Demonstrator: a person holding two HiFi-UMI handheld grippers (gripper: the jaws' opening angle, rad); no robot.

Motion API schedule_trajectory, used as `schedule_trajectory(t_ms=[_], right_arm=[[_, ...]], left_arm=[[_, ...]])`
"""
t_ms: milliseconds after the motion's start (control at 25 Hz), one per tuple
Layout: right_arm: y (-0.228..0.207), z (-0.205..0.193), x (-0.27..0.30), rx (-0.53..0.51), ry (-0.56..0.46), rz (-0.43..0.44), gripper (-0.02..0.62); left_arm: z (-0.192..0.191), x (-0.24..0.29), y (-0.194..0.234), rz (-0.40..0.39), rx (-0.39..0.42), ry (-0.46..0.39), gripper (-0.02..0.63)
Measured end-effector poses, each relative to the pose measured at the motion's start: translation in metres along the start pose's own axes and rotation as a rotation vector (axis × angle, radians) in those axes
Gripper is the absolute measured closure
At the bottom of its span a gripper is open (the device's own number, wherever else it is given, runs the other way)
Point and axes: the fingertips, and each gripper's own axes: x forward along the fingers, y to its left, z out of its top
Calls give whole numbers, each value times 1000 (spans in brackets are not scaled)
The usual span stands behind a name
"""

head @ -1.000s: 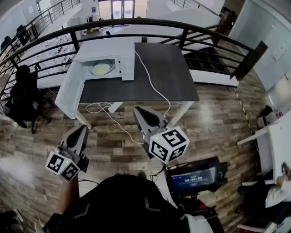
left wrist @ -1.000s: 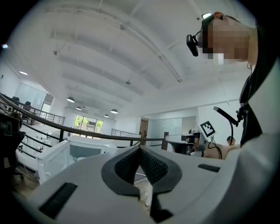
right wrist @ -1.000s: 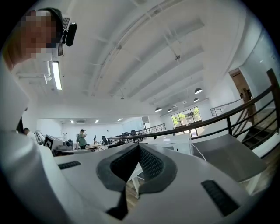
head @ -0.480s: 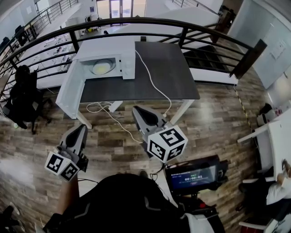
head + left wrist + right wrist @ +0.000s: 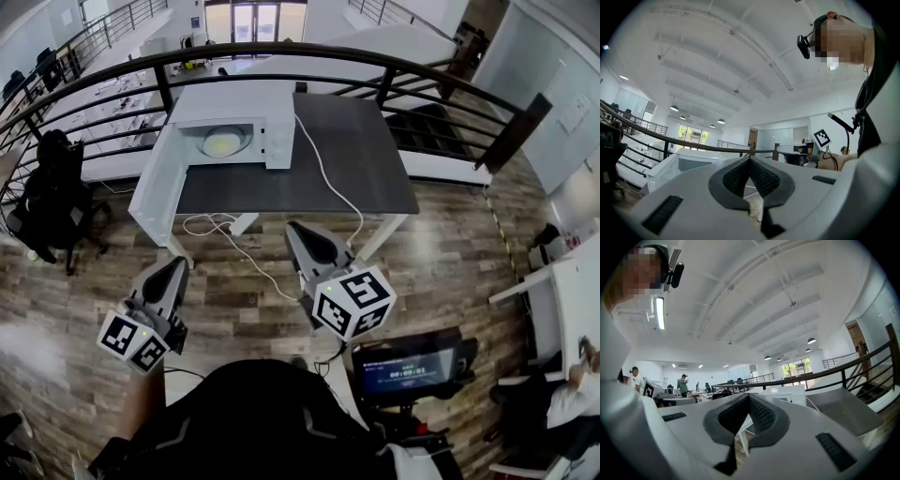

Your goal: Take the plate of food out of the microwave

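Sitting flat on the floor of the microwave (image 5: 234, 122), the plate of food (image 5: 223, 142) is showing as a pale round disc with a yellowish heap on top. Being round, it is offering no long axis to record; its face is pointing up.

The microwave is standing on the far left part of the dark table (image 5: 366, 159), with its long side running left to right and its opening facing the person. Its door (image 5: 155, 192) is hanging wide open, swung out to the left past the table edge. A white cable (image 5: 328, 187) is trailing from the microwave across the tabletop and down to the wooden floor (image 5: 450, 244).

The left gripper (image 5: 175, 267) is hovering low over the floor near the person's body, pointing toward the table. Its jaws are pressing together at the tips, and the left gripper view is showing nothing between them.

The right gripper (image 5: 298, 230) is hovering just short of the table's near edge, also pointing toward the table. Its jaws are likewise meeting at the tips on nothing.

Relative to the claws, the plate is lying well apart from both, ahead of them and beyond the near table edge. In the head view it is falling between their two lines of aim. Neither gripper is touching the microwave, door or table.
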Motion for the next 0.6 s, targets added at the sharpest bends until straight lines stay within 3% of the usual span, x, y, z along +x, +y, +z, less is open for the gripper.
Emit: schedule_trajectory(t_ms=[600], right_arm=[[34,-8,26,-29,18,-63,595]], left_arm=[[-5,-22,42,-42,4,-12,603]])
